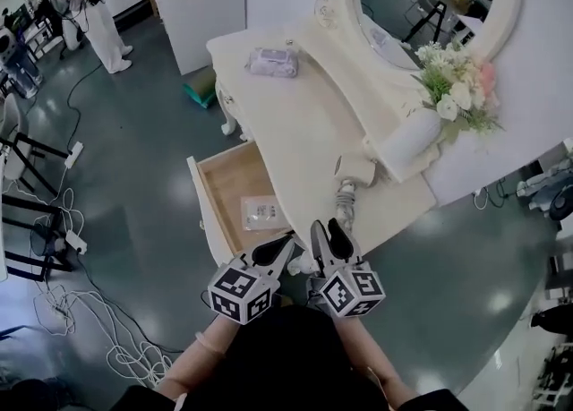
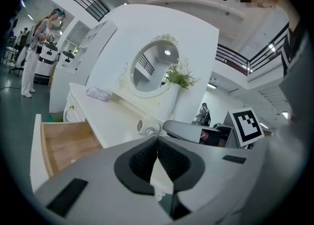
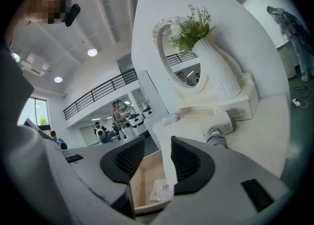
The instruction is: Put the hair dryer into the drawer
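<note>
**Layout, left to right.** The open wooden drawer (image 1: 224, 176) of the cream dressing table stands pulled out at the left. A small flat white packet (image 1: 260, 212) lies on its floor, with bare wood around it.

The left gripper (image 1: 279, 248) hovers over the drawer's near corner, fingers clenched together on nothing. Just beside it, the right gripper (image 1: 329, 237) hovers at the near edge of the tabletop (image 1: 295, 123). Its fingers are released and slightly apart, with nothing between them.

The white plastic hair dryer (image 1: 355, 167) lies on the tabletop beyond the right gripper, against the mirror's base and apart from both grippers. Its coiled pale cord (image 1: 345, 196) trails toward the near edge. The dryer is not yet in the drawer.

**Handling.**
- The dryer is probably a rigid, smooth shell, fairly light and heavier toward the barrel.
- Grasp across the narrow section close to the barrel so that it does not swing.
- The glossy plastic may slip under a light grip.
- The springy cord will likely drag behind, so guide it clear of the drawer front.
</note>
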Motion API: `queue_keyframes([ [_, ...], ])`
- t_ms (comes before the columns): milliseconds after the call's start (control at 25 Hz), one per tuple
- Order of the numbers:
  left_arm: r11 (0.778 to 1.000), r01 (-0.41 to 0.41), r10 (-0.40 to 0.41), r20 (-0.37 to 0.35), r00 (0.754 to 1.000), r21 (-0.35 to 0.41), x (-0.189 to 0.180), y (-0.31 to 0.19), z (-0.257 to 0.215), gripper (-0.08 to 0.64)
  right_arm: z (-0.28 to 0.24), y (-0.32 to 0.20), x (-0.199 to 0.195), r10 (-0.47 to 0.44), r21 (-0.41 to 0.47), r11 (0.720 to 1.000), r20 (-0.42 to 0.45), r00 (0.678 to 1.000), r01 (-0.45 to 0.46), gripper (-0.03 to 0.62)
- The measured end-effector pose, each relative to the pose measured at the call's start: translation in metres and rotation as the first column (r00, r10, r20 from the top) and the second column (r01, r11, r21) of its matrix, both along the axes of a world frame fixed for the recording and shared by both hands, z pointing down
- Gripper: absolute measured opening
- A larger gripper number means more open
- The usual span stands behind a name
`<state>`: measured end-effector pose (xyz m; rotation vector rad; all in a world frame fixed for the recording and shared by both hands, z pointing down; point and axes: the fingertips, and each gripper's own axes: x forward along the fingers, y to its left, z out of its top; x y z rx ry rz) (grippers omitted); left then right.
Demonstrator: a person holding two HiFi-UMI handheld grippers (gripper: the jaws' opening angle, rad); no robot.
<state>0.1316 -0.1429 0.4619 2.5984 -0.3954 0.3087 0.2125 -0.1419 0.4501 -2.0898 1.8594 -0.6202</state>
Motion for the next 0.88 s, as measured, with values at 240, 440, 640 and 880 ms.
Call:
queue_keyframes([
  [240,0.996,-0.083,0.082,-0.015,0.996,-0.017,0.016,-0.005,-0.004,0.014,0.004,-0.001,0.018,0.099,-0.078,0.992,-0.035,0.994,-0.102,0.282],
  [440,0.989,-0.145,0.144,-0.033,0.989,-0.032,0.03,-0.006,-0.006,0.014,0.016,0.002,0.038,0.159,-0.201,0.965,-0.068,0.985,-0.17,0.509],
  [640,0.983,-0.175,0.173,-0.046,0.984,-0.05,0.042,-0.009,0.0,0.014,0.018,0.0,0.057,0.199,-0.231,0.95,-0.066,0.978,-0.209,0.537],
  [880,0.98,-0.184,0.181,-0.051,0.982,-0.076,0.053,-0.017,0.007,0.014,0.017,-0.008,0.072,0.209,-0.243,0.942,-0.11,0.972,-0.23,0.537],
])
